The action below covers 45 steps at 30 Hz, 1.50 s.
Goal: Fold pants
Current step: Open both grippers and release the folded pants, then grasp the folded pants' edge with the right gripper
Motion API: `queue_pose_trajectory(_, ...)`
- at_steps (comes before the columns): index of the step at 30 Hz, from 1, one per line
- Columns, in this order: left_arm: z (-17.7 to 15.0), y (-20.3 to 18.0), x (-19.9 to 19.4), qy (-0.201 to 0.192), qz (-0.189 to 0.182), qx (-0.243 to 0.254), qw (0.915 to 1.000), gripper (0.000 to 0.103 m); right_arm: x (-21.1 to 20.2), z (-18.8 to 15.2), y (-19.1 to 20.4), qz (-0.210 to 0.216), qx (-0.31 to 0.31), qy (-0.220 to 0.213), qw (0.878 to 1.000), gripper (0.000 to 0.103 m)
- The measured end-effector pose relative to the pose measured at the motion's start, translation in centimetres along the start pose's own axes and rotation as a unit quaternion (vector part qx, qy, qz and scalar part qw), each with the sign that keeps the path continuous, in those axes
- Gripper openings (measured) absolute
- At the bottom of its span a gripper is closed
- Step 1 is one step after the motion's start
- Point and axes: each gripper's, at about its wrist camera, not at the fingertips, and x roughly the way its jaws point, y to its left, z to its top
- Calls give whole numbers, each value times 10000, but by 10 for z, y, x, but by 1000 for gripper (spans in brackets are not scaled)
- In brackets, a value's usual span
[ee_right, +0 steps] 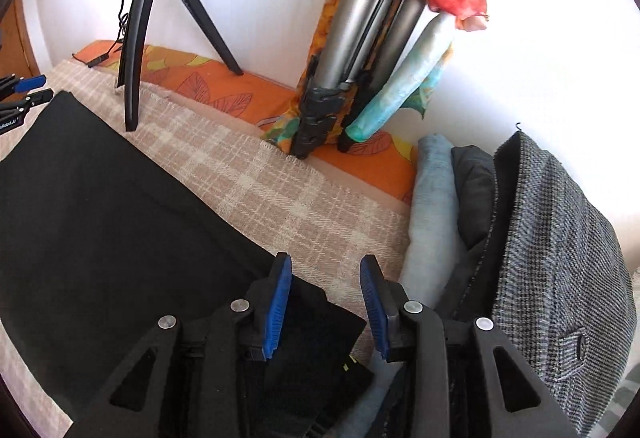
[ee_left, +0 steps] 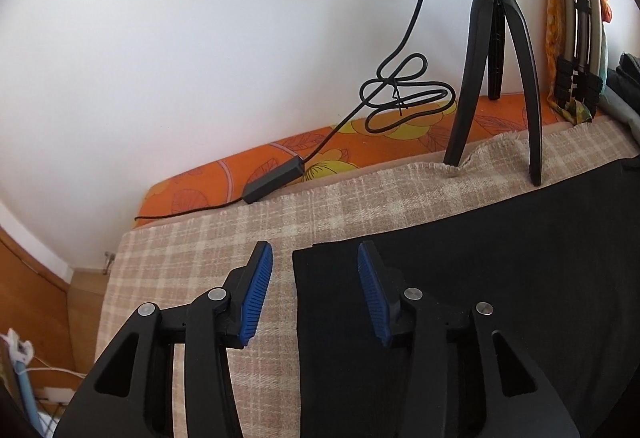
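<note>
Black pants (ee_left: 480, 258) lie flat on a beige plaid blanket (ee_left: 200, 270). In the left wrist view my left gripper (ee_left: 316, 254) is open, its blue-padded fingers straddling the pants' left end edge, just above the cloth. In the right wrist view the pants (ee_right: 120, 230) stretch from the left to the bottom centre. My right gripper (ee_right: 326, 266) is open over the pants' right end corner and the blanket (ee_right: 280, 189). My left gripper (ee_right: 28, 89) shows at the far left edge of that view.
A small black tripod (ee_left: 496, 57) stands on the blanket's far edge against the white wall, with a cable and black adapter (ee_left: 274, 179). A large folded tripod (ee_right: 340, 77) leans at the wall. A pile of folded clothes (ee_right: 540, 258) lies at the right. An orange floral mattress (ee_right: 208, 85) shows behind.
</note>
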Motion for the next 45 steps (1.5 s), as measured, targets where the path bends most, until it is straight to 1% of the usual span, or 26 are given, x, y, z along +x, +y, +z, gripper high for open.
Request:
queue_pose_trajectory(2, 0, 2, -11, -113, 32, 3, 9999, 44, -10, -4, -3, 32, 66, -72, 9999, 38)
queue_pose_trajectory(4, -2, 1, -20, -192, -1, 68, 9998, 45, -22, -11, -3, 153, 127, -163, 9997, 45)
queue_pose_trajectory(5, -4, 1, -27, -235, -45, 100, 9997, 45, -25, -11, -1, 224, 148, -219, 9994, 53)
queue_pose_trajectory(6, -7, -1, -34, -274, -111, 138, 9995, 45, -32, -16, 2, 291, 159, -286, 9990, 59)
queue_pose_trajectory(10, -27, -19, -66, -383, -500, 444, 9970, 45, -60, -48, 13, 510, 301, -425, 9973, 62)
queue_pose_trajectory(12, -40, -31, -84, -445, -632, 617, 9951, 45, -69, -67, 19, 600, 380, -427, 9966, 64)
queue_pose_trajectory(16, -75, -55, -114, -474, -1039, 901, 9894, 45, -83, -105, 28, 533, 504, -392, 9965, 67)
queue_pose_trajectory(18, -92, -66, -125, -430, -1201, 1000, 9868, 45, -84, -122, 28, 528, 711, -271, 9957, 72)
queue_pose_trajectory(21, -110, -81, -135, -396, -1348, 1135, 9835, 45, -84, -143, 23, 533, 1080, -134, 9926, 75)
queue_pose_trajectory(23, -116, -91, -140, -417, -1454, 1162, 9816, 45, -83, -152, 18, 615, 1421, -83, 9879, 78)
queue_pose_trajectory(24, -117, -95, -141, -422, -1506, 1169, 9808, 45, -82, -157, 16, 734, 1627, -64, 9839, 79)
queue_pose_trajectory(27, -120, -109, -146, -378, -1676, 1217, 9776, 45, -80, -164, 14, 1060, 2078, -11, 9724, 78)
queue_pose_trajectory(29, -126, -116, -151, -369, -1849, 1237, 9742, 45, -85, -164, 18, 1014, 2123, -111, 9719, 78)
queue_pose_trajectory(31, -135, -121, -156, -332, -2019, 1309, 9701, 45, -97, -162, 27, 877, 1932, -271, 9768, 78)
queue_pose_trajectory(32, -139, -121, -157, -285, -2128, 1325, 9676, 43, -104, -159, 33, 868, 1747, -366, 9801, 77)
queue_pose_trajectory(33, -143, -121, -155, -221, -2233, 1311, 9657, 39, -108, -153, 41, 890, 1534, -435, 9832, 76)
queue_pose_trajectory(35, -147, -121, -149, -92, -2381, 1240, 9633, 39, -113, -142, 56, 934, 1145, -481, 9879, 76)
queue_pose_trajectory(36, -147, -121, -146, -33, -2509, 1174, 9609, 39, -113, -137, 60, 970, 1029, -518, 9886, 74)
queue_pose_trajectory(38, -146, -122, -140, 69, -2740, 1024, 9562, 39, -108, -126, 65, 1023, 888, -568, 9892, 72)
queue_pose_trajectory(40, -144, -126, -136, 109, -2801, 1014, 9545, 39, -93, -117, 67, 947, 731, -454, 9918, 71)
queue_pose_trajectory(41, -143, -129, -136, 73, -2774, 1066, 9548, 39, -82, -115, 65, 904, 706, -305, 9929, 67)
queue_pose_trajectory(42, -141, -132, -136, 22, -2748, 1127, 9549, 39, -71, -116, 62, 848, 744, -98, 9936, 59)
queue_pose_trajectory(43, -140, -134, -136, -33, -2713, 1178, 9552, 39, -61, -118, 58, 748, 824, 104, 9937, 56)
queue_pose_trajectory(44, -139, -137, -135, -59, -2664, 1226, 9560, 39, -59, -121, 55, 693, 869, 105, 9938, 48)
queue_pose_trajectory(45, -137, -139, -133, -62, -2644, 1270, 9560, 39, -62, -123, 53, 640, 859, 41, 9942, 45)
